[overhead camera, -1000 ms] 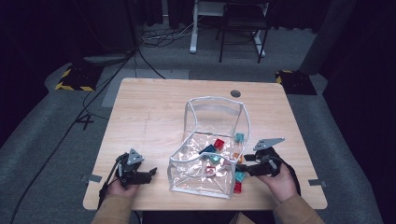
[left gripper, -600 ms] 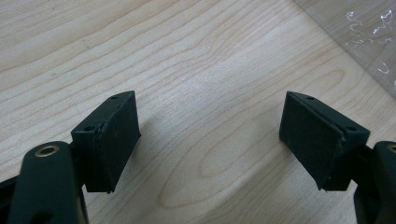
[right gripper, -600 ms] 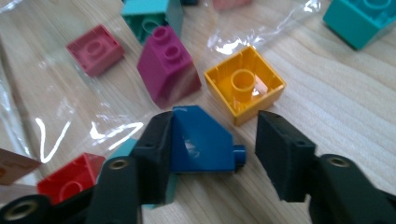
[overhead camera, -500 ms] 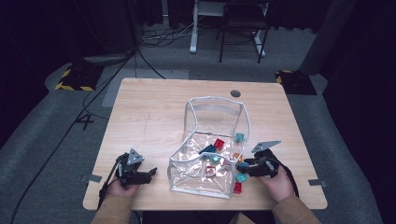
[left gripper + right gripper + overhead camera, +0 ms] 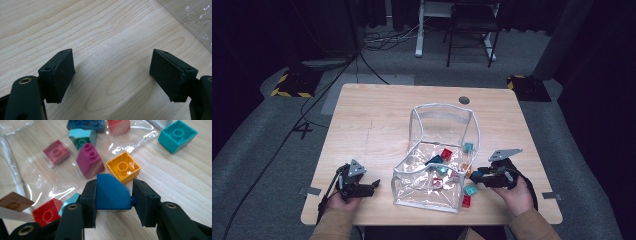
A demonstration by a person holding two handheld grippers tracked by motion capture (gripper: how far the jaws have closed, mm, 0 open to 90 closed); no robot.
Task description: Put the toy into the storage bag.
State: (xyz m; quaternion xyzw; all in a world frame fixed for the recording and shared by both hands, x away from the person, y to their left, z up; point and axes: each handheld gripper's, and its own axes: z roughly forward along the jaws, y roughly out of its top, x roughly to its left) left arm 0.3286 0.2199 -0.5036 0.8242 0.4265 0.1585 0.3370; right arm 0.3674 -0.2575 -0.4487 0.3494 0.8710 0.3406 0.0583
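Right tongs (image 5: 113,202): closed on a dark blue sloped plastic brick (image 5: 111,192); the jaws have just been closing, and both pads now press its sides, the brick's stud against one pad.
Left tongs (image 5: 112,75): jaws wide apart with nothing between them, over bare wooden table (image 5: 105,32).
Blue brick's place: on the table, just outside the open mouth of the clear plastic bag (image 5: 439,160), beside a yellow square brick (image 5: 123,167) lying hollow side up.
Progress: likely early; one brick is gripped but not lifted. Red, teal, magenta and pink bricks lie scattered in and around the bag's mouth.
Right hand pose: low, nearly level with the table, on the bag's right side, aimed at its mouth.
Left hand pose: resting left of the bag, apart from it, idle.
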